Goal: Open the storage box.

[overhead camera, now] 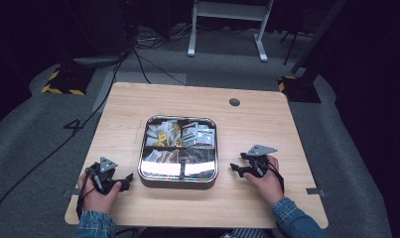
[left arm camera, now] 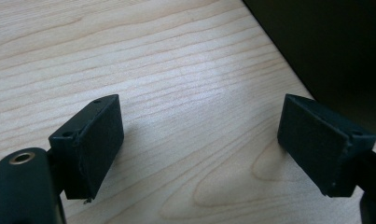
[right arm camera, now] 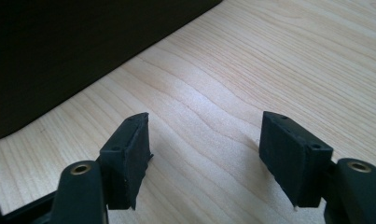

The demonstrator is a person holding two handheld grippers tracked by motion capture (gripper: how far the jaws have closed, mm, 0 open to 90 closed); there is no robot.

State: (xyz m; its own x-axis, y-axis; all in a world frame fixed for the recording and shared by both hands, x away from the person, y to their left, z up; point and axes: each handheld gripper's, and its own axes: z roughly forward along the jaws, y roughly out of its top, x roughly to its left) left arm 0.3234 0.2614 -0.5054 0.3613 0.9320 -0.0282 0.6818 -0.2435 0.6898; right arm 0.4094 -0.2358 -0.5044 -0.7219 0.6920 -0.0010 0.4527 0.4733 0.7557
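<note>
A square metal tin (overhead camera: 178, 177) with compartments sits mid-table; its far sections hold several small packets (overhead camera: 180, 133) and its near sections look shiny. My left gripper (overhead camera: 129, 179) rests on the table just left of the tin, held by a hand, and points toward its near left corner. In the left gripper view that gripper (left arm camera: 199, 149) stands open over bare wood, the tin's dark wall (left arm camera: 335, 56) at the upper right. My right gripper (overhead camera: 235, 170) lies to the right of the tin. Its jaws (right arm camera: 206, 158) stand apart with nothing between them, the tin's dark wall (right arm camera: 73, 51) at the upper left.
The light wooden table (overhead camera: 257, 129) has a small round grommet (overhead camera: 234, 102) near its far edge. Cables run across the grey floor at the far left, and a white frame's legs (overhead camera: 227, 29) stand beyond the table. Denim sleeves come in at the bottom edge.
</note>
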